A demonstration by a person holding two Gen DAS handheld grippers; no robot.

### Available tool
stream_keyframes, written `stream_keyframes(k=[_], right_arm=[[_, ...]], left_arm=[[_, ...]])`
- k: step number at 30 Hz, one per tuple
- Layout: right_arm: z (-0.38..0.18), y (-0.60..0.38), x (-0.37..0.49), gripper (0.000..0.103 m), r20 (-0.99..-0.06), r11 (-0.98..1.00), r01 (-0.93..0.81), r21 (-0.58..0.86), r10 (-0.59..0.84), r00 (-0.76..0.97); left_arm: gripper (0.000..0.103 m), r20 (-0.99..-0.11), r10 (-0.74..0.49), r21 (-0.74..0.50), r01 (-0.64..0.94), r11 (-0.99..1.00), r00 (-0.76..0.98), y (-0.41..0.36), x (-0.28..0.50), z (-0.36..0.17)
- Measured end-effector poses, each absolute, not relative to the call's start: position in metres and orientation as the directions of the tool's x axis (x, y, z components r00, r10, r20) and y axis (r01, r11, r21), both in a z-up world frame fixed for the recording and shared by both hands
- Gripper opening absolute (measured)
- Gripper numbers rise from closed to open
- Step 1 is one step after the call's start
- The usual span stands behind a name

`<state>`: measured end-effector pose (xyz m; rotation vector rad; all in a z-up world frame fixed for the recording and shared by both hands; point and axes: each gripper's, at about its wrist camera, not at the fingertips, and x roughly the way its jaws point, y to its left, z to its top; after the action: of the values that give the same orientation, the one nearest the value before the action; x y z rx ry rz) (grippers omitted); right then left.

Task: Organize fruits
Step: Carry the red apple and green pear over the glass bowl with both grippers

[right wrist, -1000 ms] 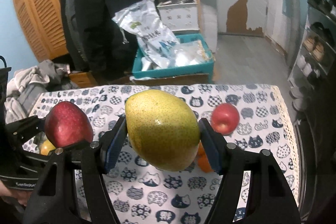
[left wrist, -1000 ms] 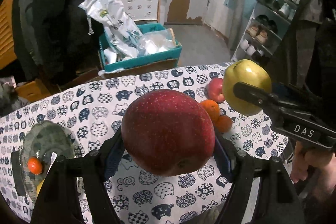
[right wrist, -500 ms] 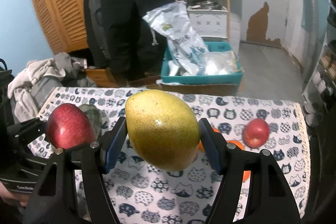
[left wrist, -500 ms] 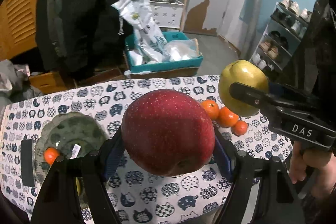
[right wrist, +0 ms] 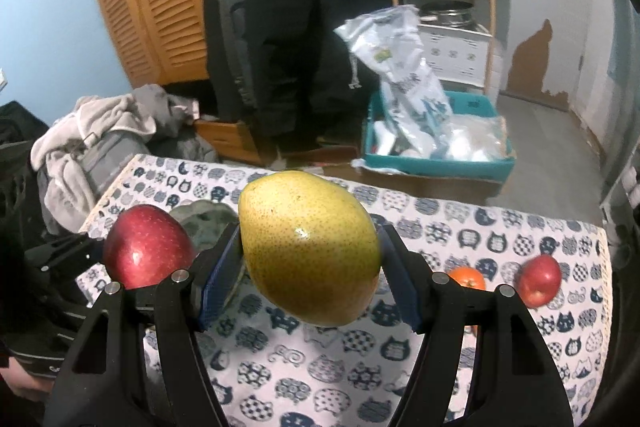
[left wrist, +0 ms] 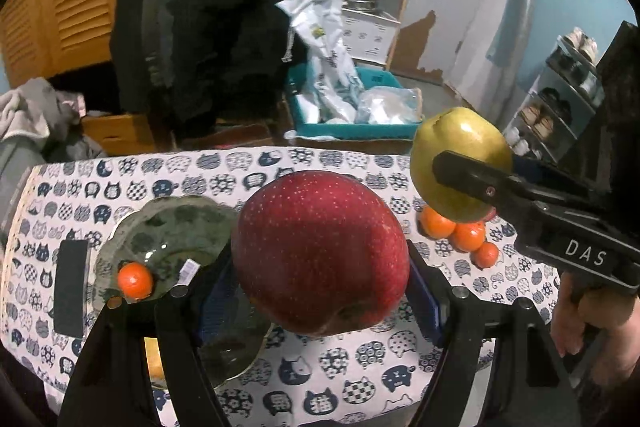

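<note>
Left wrist view — left gripper (left wrist: 320,267) clamps red apple (left wrist: 320,251) at centre; right gripper (right wrist: 310,263) pinches pear (right wrist: 310,251); plate (left wrist: 160,223) lower left, contents partly hidden.

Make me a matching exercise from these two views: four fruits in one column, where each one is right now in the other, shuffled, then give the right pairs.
Things:
1. big red apple
2. yellow-green pear
3. small red apple
4. lone small orange tangerine

Places:
A. lying loose on the cat-print tablecloth
B. clamped in the left tool
C. inside the dark green glass bowl
D. clamped in the right tool

Pairs: 1-B, 2-D, 3-A, 4-C
</note>
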<state>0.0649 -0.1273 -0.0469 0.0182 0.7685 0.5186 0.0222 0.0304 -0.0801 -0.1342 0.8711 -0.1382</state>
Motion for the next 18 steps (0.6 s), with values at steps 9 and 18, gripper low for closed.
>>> stream_keyframes(k=[9, 18], right_arm=[[-0.046, -0.081, 0.072, 0.069, -0.666, 0.847, -0.496, 0.192, 0.484, 0.568], [-0.052, -0.043, 0.08, 0.069, -0.681, 0.823, -0.534, 0.195, 0.505, 0.53]], left_arm=[[0.078, -0.755, -0.143, -0.192, -0.007, 0.981, 0.64, 0.072, 0.02, -0.089], [0.078, -0.775, -0.107, -0.198, -0.079, 0.977, 0.623, 0.108, 0.023, -0.106]])
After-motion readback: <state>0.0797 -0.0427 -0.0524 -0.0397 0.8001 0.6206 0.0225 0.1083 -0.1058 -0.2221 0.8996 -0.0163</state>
